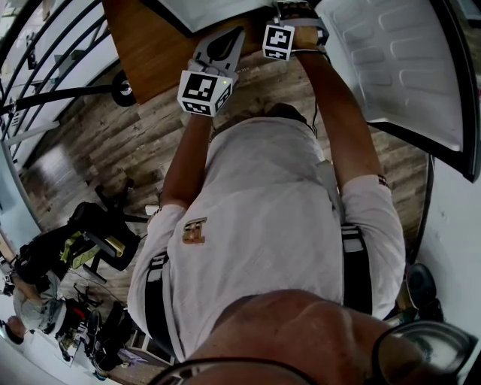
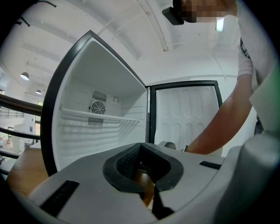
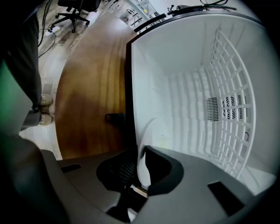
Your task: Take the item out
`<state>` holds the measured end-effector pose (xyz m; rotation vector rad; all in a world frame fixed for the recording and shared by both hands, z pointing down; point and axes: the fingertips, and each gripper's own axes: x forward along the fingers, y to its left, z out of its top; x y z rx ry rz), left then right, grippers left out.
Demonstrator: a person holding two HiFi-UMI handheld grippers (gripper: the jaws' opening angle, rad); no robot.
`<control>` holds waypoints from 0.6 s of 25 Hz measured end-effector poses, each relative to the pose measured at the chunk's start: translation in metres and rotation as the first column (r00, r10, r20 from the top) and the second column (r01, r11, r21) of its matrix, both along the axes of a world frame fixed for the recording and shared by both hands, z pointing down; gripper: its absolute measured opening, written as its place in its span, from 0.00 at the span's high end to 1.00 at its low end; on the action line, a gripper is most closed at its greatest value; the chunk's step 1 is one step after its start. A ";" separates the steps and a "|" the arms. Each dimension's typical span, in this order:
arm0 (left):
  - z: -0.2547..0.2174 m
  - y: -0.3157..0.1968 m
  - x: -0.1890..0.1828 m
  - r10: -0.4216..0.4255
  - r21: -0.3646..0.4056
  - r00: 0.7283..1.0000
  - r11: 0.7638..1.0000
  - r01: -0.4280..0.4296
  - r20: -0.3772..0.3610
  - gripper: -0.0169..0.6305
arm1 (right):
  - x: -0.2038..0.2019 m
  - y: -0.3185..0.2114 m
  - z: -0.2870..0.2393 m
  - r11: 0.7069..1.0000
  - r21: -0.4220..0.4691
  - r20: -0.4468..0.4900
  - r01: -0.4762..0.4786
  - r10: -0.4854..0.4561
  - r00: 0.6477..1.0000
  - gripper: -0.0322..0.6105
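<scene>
**Fridge open, item not in sight yet**

Head view: person stands at a white fridge (image 1: 218, 11) on a wooden surface (image 1: 150, 45), door (image 1: 391, 68) swung wide to the right. Left gripper (image 1: 225, 49) & right gripper (image 1: 279, 39) both reach toward the opening at the top edge; the right one's tips are cut off by the frame. Plank floor (image 1: 120, 150) below. Black office chair (image 1: 105, 233) & another person (image 1: 34, 301) w/ gear at lower left, railing (image 1: 45, 68) along the left.

Left gripper view: jaws clenched tip to tip, nothing between, only brown wood seen under them. Compartment looks bare: wire shelf (image 2: 100, 116) carries nothing, fan grille (image 2: 98, 107) on the back wall. The fridge's bottom is hidden behind the gripper.

Right gripper view: points down into the fridge, jaws nearly together w/ a narrow white strip between. Can't tell if that's a thin white thing pinched or just the fridge wall behind. A faint curved edge rises from the tips, unclear what.

Progress, my read: door-opening done, reach-in under way. The item can't be identified in any view, so it's prob low in the fridge or maybe at the right jaws. Left to do: secure it & bring it out over the surface
</scene>
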<state>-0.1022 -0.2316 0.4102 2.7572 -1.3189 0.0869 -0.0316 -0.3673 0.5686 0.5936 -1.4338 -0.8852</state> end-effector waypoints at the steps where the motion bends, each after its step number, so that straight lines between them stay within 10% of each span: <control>1: 0.000 0.000 0.001 0.002 0.001 1.000 1.000 -0.002 0.000 0.95 | -0.001 0.001 -0.001 1.000 0.002 0.011 -0.003 0.003 1.000 0.84; 15: -0.001 -0.001 0.010 0.033 0.007 0.999 0.999 -0.033 0.006 0.95 | -0.004 0.006 -0.032 0.994 0.112 0.182 -0.013 -0.008 0.983 0.89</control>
